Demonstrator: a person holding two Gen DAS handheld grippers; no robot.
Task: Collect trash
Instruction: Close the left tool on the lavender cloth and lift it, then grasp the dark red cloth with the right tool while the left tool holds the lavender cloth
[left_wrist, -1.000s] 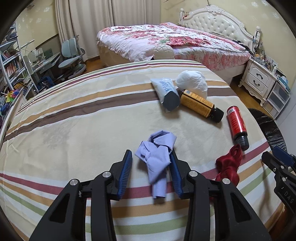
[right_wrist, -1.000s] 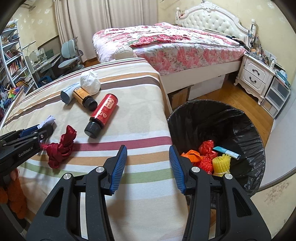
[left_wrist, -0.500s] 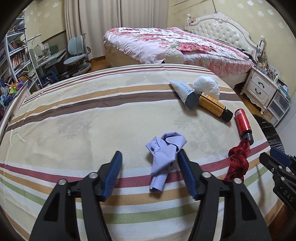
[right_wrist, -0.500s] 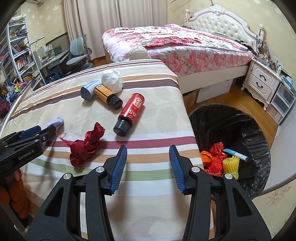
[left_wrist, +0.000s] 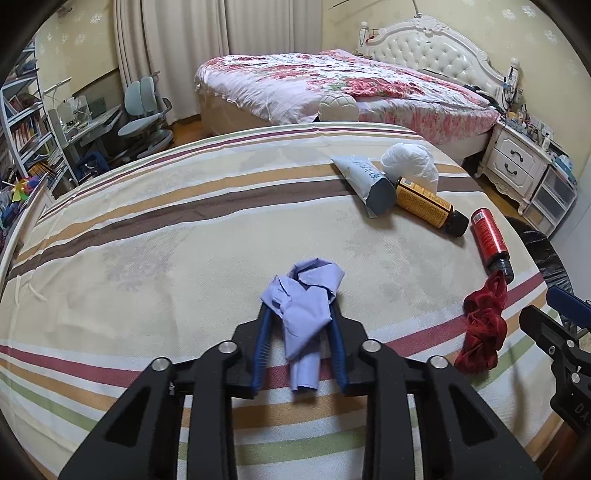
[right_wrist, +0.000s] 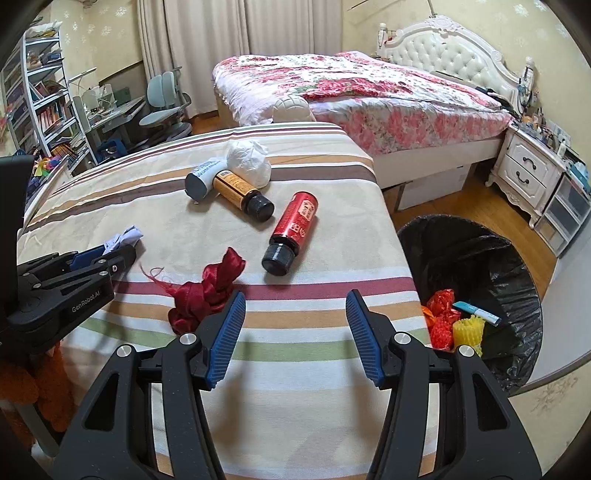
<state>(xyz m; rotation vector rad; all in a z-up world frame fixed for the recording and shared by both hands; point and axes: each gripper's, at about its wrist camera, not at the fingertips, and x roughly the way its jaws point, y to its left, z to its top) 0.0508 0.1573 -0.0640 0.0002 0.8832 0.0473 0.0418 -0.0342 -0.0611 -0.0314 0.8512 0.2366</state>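
My left gripper (left_wrist: 300, 321) is shut on a crumpled lavender paper (left_wrist: 304, 299) over the striped table; the paper also shows in the right wrist view (right_wrist: 123, 236). My right gripper (right_wrist: 295, 325) is open and empty, just right of a red ribbon (right_wrist: 207, 291), which also shows in the left wrist view (left_wrist: 484, 321). A red bottle (right_wrist: 295, 229), an amber bottle (right_wrist: 240, 192), a grey tube (right_wrist: 201, 179) and a white wad (right_wrist: 249, 162) lie farther back. A black-lined bin (right_wrist: 476, 254) stands right of the table with trash inside.
The striped table (left_wrist: 147, 240) drops off at its right edge beside the bin. A floral bed (right_wrist: 369, 88) and a white nightstand (right_wrist: 532, 177) stand behind. A desk with chairs (left_wrist: 144, 103) and shelves are at the left.
My left gripper closed on the lavender paper. My right gripper swung left from the bin toward the table, bringing the red ribbon closer to its left finger.
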